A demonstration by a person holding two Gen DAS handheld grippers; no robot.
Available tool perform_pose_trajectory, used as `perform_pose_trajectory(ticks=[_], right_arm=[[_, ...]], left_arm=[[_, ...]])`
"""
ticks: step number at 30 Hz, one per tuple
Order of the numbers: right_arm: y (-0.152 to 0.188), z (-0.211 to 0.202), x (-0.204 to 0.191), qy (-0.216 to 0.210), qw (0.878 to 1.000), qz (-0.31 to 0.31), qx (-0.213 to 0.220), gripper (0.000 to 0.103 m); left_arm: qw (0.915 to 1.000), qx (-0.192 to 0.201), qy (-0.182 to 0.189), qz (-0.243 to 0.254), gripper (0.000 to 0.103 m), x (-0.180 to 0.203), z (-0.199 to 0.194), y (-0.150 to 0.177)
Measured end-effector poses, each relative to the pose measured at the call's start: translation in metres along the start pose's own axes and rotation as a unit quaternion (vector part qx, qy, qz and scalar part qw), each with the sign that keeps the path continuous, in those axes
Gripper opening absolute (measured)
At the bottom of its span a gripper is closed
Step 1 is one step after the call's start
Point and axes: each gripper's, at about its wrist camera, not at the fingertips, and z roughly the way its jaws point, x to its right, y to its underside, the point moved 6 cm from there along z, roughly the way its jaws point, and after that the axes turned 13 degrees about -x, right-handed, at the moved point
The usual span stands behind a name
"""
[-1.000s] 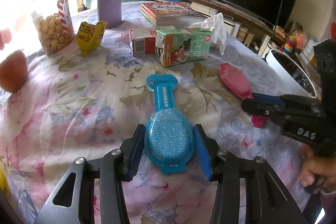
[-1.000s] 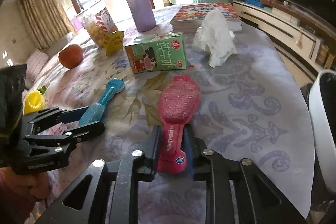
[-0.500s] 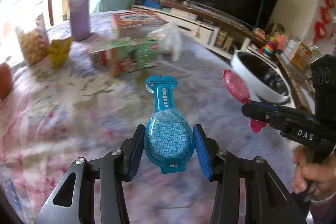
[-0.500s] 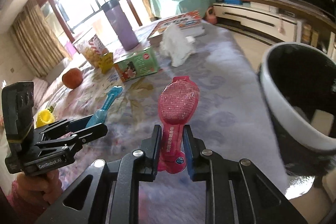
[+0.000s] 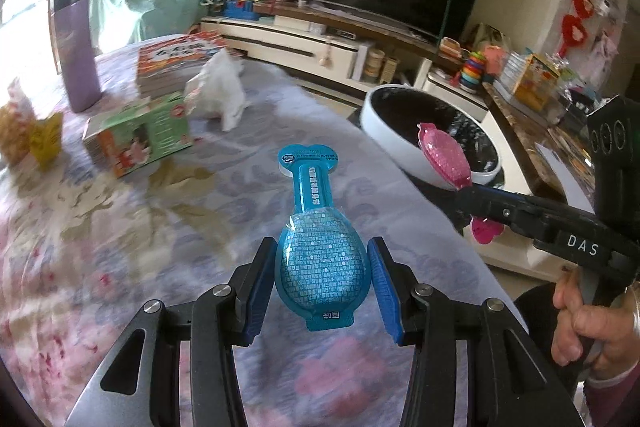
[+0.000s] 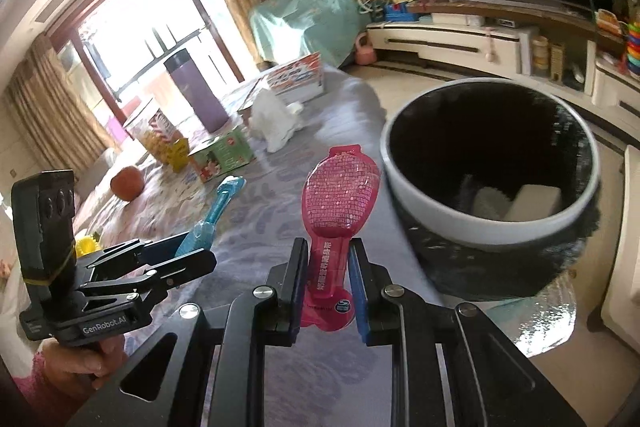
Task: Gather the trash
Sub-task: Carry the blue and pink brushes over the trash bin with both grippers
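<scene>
Left wrist view shows the left gripper (image 5: 322, 269) clamped on the bulb of a blue packet (image 5: 318, 227), held in the air above the right edge of the table (image 5: 120, 227). Beside it, the right gripper (image 6: 328, 267) pinches the neck of a pink packet (image 6: 340, 195), its wide end just short of the rim of the waste bin (image 6: 420, 195), which stands on the floor off that same edge. Something pale already lies at the bottom of the bin.

To my eye both pieces are mid-carry, with the drop-off the step in hand. The pink one is closest: it wants carrying out past the rim, over the dark mouth, before the jaws part. The blue one then needs the same swing rightward off the table.

Back towards the far edge, a crumpled tissue (image 5: 220, 95) and a green carton (image 5: 140, 135) lie untouched, with a purple flask (image 5: 76, 47) and books (image 5: 176, 63) behind.
</scene>
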Motion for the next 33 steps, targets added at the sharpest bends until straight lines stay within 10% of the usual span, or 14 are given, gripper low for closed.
perform_pose_trajectory(ticks=[33], right_arm=[[-0.016, -0.042, 0.078, 0.036, 0.997, 0.054, 0.035, 0.02]], left_arm=[[0.9972, 0.0, 0.029, 0.069, 0.045, 0.065, 0.041, -0.067]])
